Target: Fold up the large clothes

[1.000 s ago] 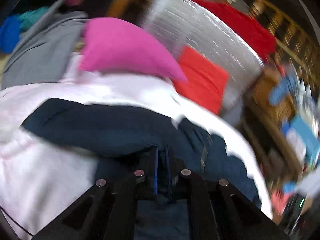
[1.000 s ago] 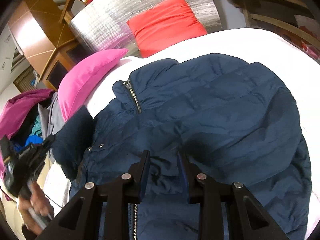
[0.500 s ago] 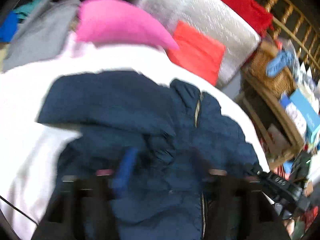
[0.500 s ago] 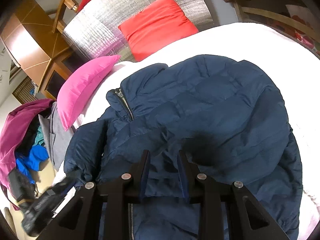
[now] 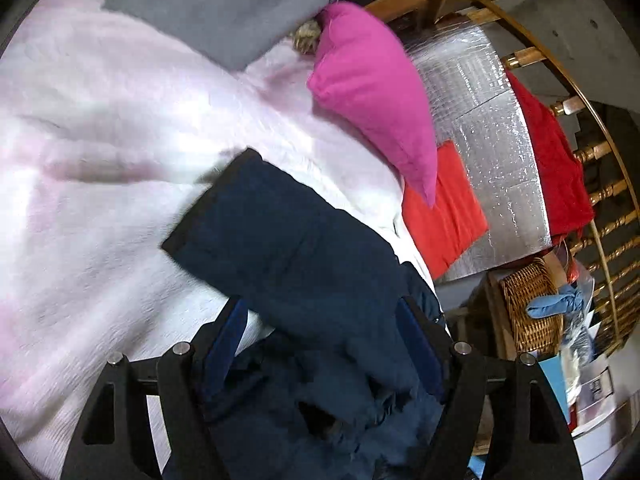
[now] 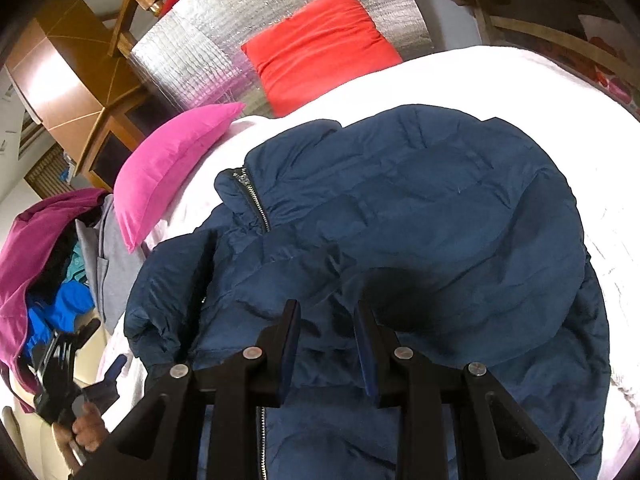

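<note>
The navy puffer jacket (image 6: 400, 240) lies on the white bedspread (image 5: 100, 200), below the pink pillow (image 6: 176, 160). Left claw (image 5: 324, 344) has just opened wide, sleeve (image 5: 280, 240) loose between its jaws (regrip near the cuff). Right claw (image 6: 328, 344), narrowly parted, hovers empty.

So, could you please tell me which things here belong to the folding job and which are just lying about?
Job: navy puffer jacket, its sleeve, white bedspread beneath.

Lying about: pink pillow, red cushion, grey garment, wicker basket.
</note>
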Demonstrator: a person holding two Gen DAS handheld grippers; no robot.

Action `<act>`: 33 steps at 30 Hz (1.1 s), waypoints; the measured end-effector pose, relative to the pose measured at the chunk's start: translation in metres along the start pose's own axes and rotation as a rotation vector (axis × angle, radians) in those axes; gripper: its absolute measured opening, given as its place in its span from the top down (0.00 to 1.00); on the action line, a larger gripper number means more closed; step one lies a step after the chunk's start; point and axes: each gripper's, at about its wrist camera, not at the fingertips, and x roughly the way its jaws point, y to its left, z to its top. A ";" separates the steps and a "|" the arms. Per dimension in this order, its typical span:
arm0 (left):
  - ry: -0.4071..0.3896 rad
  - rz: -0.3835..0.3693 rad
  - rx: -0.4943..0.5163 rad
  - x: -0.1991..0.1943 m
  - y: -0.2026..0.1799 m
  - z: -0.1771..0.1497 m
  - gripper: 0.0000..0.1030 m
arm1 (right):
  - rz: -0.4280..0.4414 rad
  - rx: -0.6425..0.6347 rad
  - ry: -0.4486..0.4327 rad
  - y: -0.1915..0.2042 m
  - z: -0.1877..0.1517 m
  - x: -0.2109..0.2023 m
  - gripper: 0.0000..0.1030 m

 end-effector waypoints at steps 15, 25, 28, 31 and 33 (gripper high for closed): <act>0.060 -0.061 -0.177 0.014 0.003 -0.014 0.30 | -0.028 -0.008 0.013 -0.007 0.009 0.014 0.71; 0.058 -0.019 -0.246 0.036 0.017 -0.007 0.31 | -0.033 -0.024 0.007 -0.003 0.006 0.018 0.71; 0.023 -0.018 -0.237 0.037 0.017 -0.004 0.53 | -0.037 -0.022 0.004 -0.006 0.007 0.018 0.71; -0.009 -0.029 -0.214 0.033 0.015 0.000 0.72 | -0.039 -0.024 0.003 -0.007 0.007 0.016 0.71; -0.046 -0.022 -0.167 0.025 0.006 0.001 0.83 | -0.041 -0.027 0.000 -0.008 0.007 0.015 0.71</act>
